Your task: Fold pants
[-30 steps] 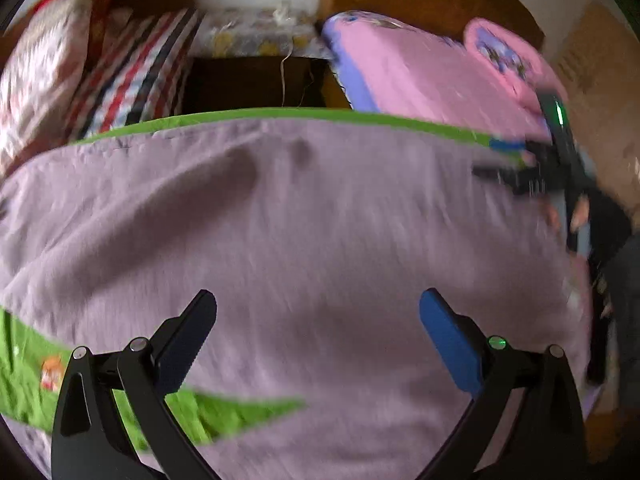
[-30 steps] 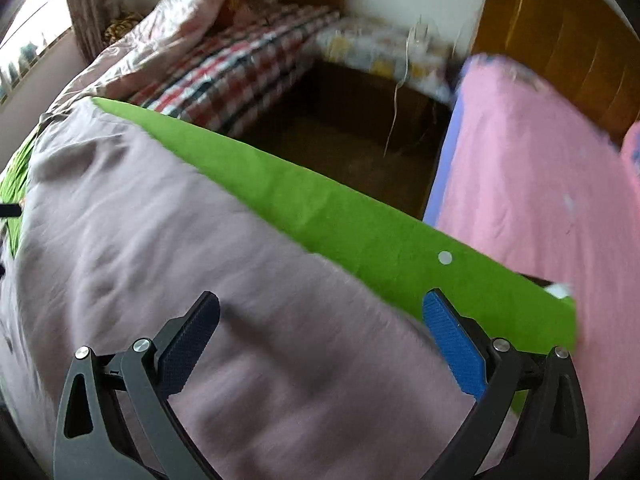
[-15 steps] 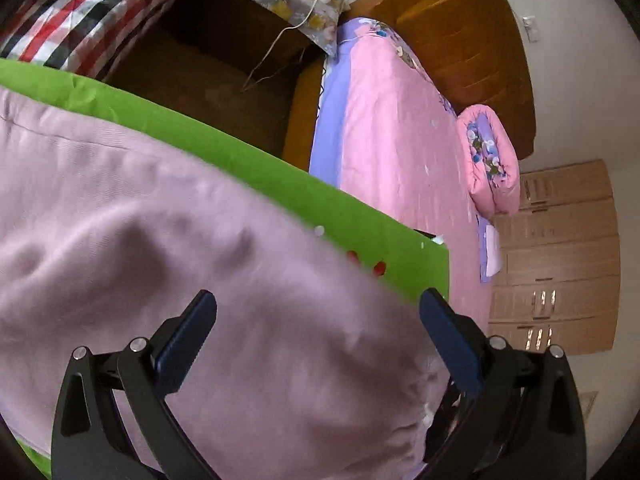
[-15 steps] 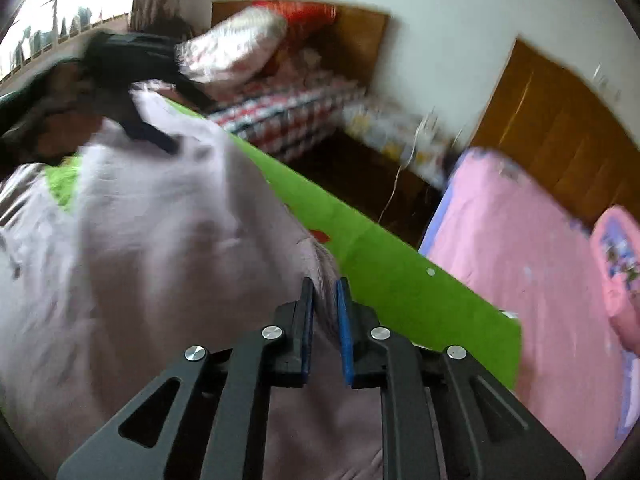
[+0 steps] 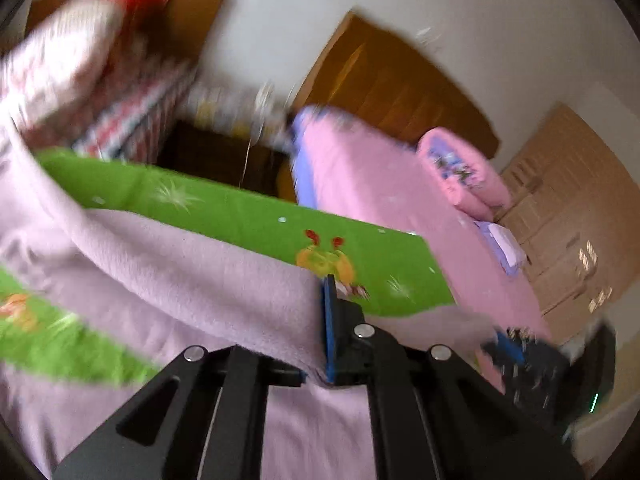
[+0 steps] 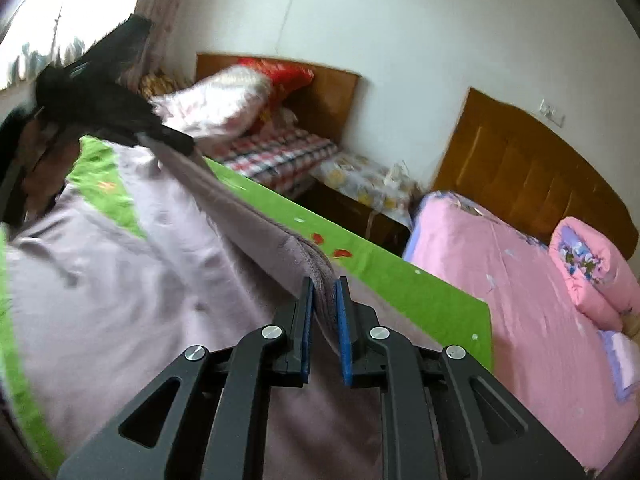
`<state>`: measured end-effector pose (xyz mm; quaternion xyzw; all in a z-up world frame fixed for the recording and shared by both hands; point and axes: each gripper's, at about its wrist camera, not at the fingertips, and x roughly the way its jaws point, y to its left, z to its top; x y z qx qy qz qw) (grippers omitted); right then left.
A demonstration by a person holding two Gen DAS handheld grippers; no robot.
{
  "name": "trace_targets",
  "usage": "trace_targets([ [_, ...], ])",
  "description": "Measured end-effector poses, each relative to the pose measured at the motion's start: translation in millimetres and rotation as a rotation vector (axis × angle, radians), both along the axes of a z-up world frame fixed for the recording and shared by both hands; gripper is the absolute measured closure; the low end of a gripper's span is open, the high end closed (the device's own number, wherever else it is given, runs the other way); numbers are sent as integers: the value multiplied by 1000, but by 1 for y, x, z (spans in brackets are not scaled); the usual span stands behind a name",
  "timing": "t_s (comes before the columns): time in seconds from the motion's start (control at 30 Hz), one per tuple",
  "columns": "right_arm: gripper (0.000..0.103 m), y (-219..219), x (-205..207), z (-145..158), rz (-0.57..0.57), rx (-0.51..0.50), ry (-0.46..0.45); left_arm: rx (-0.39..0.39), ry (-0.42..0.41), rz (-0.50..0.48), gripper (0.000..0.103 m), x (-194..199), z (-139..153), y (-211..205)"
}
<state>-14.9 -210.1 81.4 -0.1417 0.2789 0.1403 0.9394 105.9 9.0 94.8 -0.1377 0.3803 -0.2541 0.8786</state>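
The pale lilac pants (image 5: pixel 168 280) lie on a green printed table cover (image 5: pixel 248 216). My left gripper (image 5: pixel 320 320) is shut on an edge of the pants, which drapes over its left finger. My right gripper (image 6: pixel 325 300) is shut on a folded edge of the pants (image 6: pixel 132 280) and lifts it; the cloth stretches in a taut ridge from it to the left gripper (image 6: pixel 120 120) at upper left. The right gripper also shows, blurred, at lower right of the left wrist view (image 5: pixel 516 352).
A pink bed (image 6: pixel 520 288) with a rolled pink quilt (image 6: pixel 592 272) lies to the right. A second bed with a checked cover (image 6: pixel 280 152) and pillows stands behind. A dark gap with a bedside cabinet (image 6: pixel 360 184) lies between them. Wooden wardrobes (image 5: pixel 568 224) stand far right.
My left gripper has shut on the pants edge; it was open before. Both grippers have lifted the cloth, and the right one stays shut on it.
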Motion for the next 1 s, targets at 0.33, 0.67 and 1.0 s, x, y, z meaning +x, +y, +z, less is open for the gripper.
trace_targets([
  [0.33, 16, -55, -124, -81, -316, 493, 245, -58, 210, -27, 44, -117, -125, 37],
  [0.67, 26, -130, -91, -82, -583, 838, 245, -339, 297, 85, 24, -87, -130, 96],
  [1.0, 46, -155, -48, -101, -655, 832, 406, -437, 322, 72, 20, -84, -116, 119],
])
